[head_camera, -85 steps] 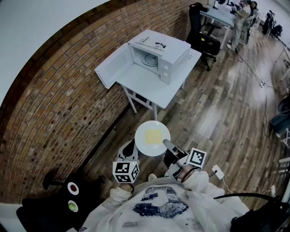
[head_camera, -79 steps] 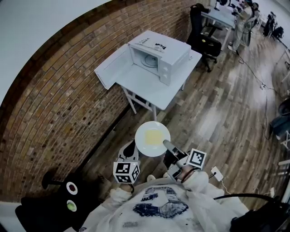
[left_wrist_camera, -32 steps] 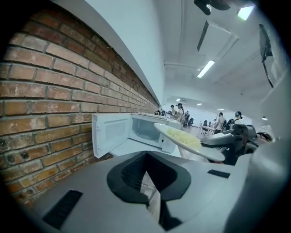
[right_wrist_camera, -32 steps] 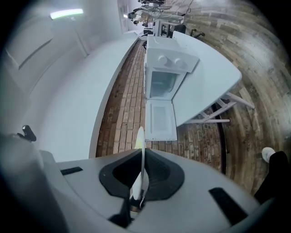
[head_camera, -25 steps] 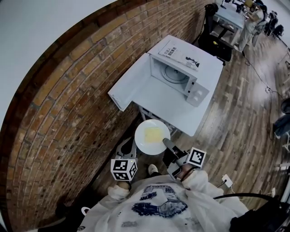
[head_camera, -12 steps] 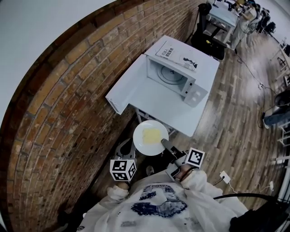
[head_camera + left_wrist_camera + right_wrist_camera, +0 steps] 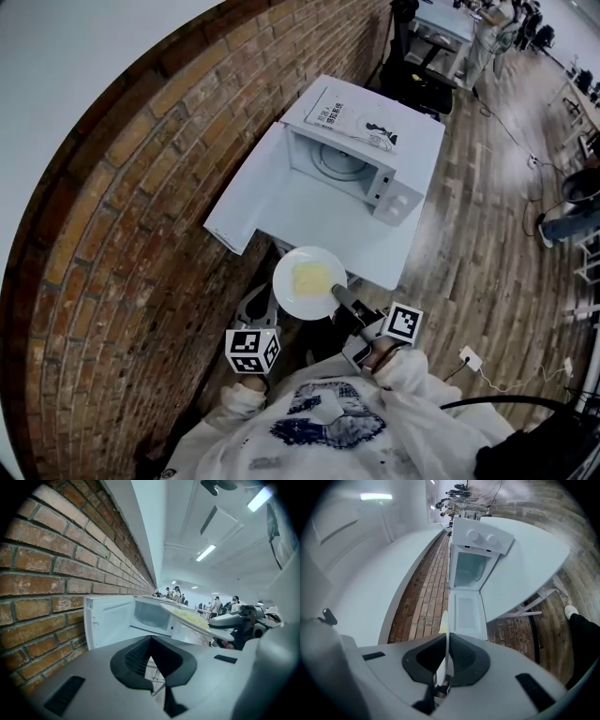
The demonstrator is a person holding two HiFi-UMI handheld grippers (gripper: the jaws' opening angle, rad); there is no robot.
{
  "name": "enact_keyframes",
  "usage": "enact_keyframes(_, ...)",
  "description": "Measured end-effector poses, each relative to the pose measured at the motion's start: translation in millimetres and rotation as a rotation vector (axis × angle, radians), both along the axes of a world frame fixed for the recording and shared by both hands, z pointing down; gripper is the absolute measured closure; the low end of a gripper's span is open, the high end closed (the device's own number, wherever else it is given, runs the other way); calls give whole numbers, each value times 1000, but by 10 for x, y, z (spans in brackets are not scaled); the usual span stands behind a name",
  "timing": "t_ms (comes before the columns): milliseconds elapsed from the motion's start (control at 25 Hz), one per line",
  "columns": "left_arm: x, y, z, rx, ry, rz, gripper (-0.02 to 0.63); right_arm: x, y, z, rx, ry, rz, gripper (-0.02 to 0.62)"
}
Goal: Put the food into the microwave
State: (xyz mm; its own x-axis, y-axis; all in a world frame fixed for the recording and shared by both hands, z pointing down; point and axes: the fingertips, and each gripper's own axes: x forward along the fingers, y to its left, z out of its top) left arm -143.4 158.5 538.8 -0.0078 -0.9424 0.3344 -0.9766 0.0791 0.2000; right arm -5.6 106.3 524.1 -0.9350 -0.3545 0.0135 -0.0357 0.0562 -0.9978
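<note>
Plate (image 7: pixel 285 292), one, with perhaps one cheese slice (image 7: pixel 312 277), in right claw (image 7: pixel 337 292)

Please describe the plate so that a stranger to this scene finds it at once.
Beside the brick wall stands a white table with an open microwave. At its near edge, the right tool clamps a round white plate by the rim; only it carries yellow food.

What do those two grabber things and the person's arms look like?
The left gripper and the right gripper each have a light grey body, with black ribbed pads inside the two jaws. Each carries a white cube printed with black square markers. The person wears a white sweatshirt with long sleeves and a blue print on the front.
</note>
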Motion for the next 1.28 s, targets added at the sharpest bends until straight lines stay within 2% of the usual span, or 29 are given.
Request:
enact_keyframes(840, -343, -1898, -128, -25, -46, 109, 598, -270, -1674, 76, -35, -14, 105, 571)
enact_keyframes(1280, -321, -2369, -155, -15, -63, 147, 598, -205, -2028, 145, -38, -4, 133, 571)
